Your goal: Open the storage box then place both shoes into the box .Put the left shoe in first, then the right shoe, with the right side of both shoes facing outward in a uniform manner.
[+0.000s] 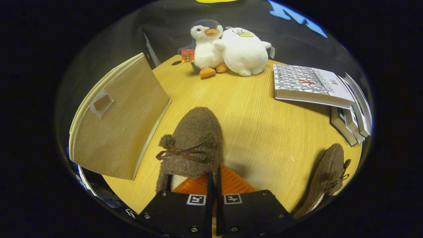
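Note:
My gripper is shut on the rear rim of a brown woolly shoe with a thin bow and pom-poms. The shoe's toe points away from me, ahead of the fingers, and casts a shadow on the round wooden table. The second brown shoe lies to the right of the fingers near the table's front edge, toe pointing away. The beige fabric storage box stands left of the held shoe at the table's edge. It shows me a flat face with a small clear pocket, and its inside is hidden.
Beyond the shoe, at the table's far side, sit a penguin plush and a white duck plush. A patterned book and a stack of books lie at the far right.

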Demonstrator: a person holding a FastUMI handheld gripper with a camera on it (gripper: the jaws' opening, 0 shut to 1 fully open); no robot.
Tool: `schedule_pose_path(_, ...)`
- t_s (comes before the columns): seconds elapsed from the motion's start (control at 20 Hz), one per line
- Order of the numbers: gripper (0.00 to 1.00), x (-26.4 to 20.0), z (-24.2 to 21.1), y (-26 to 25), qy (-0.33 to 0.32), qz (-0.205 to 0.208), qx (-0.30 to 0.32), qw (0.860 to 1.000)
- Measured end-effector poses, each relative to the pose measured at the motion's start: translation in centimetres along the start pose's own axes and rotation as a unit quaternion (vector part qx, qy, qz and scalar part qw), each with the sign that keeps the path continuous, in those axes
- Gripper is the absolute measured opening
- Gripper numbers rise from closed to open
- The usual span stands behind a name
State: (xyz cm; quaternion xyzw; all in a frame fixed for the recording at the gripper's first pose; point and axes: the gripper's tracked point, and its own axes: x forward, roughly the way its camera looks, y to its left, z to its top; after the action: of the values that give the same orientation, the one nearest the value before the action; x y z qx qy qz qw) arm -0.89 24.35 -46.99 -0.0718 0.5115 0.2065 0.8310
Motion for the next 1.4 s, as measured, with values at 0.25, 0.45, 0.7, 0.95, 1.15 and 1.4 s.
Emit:
schedule_pose_path(0.25, 0.00, -2.8, 1.2, -0.3, -0.005, -0.011, 0.010, 1.000)
schedule_pose_path(0.45, 0.00, -6.5, 3.6, 0.1, -0.019, 0.004, 0.049, 0.999)
schedule_pose_path(0.7, 0.00, -11.7, 8.9, 2.1, -0.057, 0.038, 0.066, 0.995)
schedule_pose_path(0.95, 0.00, -14.8, 14.1, 6.0, -0.092, 0.073, 0.051, 0.992)
schedule_pose_path(1.15, 0.00, -15.2, 17.1, 11.3, -0.101, 0.114, 0.028, 0.988)
schedule_pose_path(1.4, 0.00, -14.2, 19.3, 17.5, -0.100, 0.141, -0.007, 0.985)
